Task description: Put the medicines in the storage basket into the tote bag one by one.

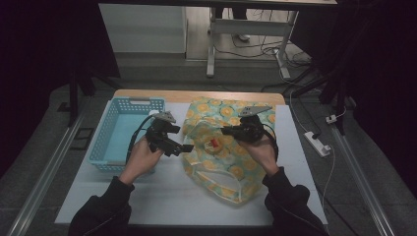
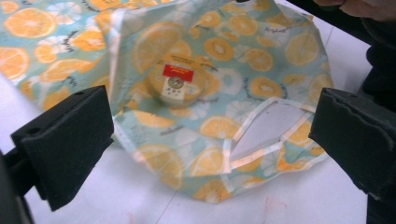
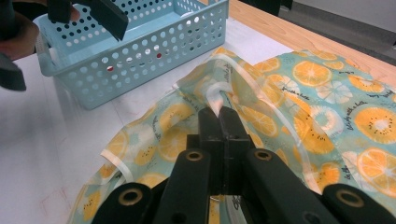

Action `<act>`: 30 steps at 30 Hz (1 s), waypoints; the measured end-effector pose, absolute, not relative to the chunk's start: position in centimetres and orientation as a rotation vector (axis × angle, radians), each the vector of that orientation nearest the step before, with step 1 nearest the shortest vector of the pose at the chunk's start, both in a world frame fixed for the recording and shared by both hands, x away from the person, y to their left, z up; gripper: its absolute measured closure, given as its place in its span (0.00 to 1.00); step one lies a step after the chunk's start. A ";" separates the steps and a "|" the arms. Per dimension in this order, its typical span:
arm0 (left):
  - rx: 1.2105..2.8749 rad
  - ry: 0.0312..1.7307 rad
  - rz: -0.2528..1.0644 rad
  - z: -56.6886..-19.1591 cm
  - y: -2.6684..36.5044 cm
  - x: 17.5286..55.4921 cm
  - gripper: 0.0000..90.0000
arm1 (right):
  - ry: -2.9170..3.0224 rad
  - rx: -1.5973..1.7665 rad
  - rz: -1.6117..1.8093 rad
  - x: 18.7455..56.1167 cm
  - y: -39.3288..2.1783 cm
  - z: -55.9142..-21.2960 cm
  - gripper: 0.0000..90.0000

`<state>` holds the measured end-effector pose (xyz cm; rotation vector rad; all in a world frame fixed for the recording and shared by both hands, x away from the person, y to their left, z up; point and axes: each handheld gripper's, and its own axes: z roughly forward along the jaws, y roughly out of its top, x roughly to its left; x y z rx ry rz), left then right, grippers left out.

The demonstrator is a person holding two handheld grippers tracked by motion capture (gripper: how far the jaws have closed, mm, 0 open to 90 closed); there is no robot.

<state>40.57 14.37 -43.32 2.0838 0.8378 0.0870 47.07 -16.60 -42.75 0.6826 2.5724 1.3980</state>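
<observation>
Two jaws of the right hand-held gripper (image 3: 219, 114) are pinching the fruit-print bag (image 1: 221, 147) lying on the tabletop (image 1: 162, 191), while the left hand-held gripper (image 1: 184, 147) is hanging wide open beside it

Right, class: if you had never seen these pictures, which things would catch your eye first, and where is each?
First, the see-through plastic bag printed with orange slices, crumpled in the middle of the white table, with a small round red-labelled tin showing through it. The right gripper is shut on a fold of the bag, while the left gripper hangs open beside it. Left of the bag stands a light-blue perforated plastic basket.
</observation>
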 end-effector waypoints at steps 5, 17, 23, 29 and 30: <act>2.072 0.866 0.106 -43.2 15.6 40.4 0.00 | 2.573 0.683 1.400 47.1 -16.6 -42.8 1.00; 2.042 0.960 0.158 -43.2 18.8 40.2 0.00 | 2.575 0.681 1.393 47.1 -16.5 -42.9 1.00; 2.033 1.004 0.179 -43.3 20.2 40.2 0.00 | 2.577 0.685 1.393 47.1 -16.5 -42.9 1.00; 2.032 1.048 0.203 -43.6 21.4 40.3 0.00 | 2.577 0.684 1.393 47.1 -16.5 -42.9 1.00; 2.034 1.055 0.209 -43.6 21.6 40.4 0.00 | 2.578 0.685 1.392 47.1 -16.5 -42.9 1.00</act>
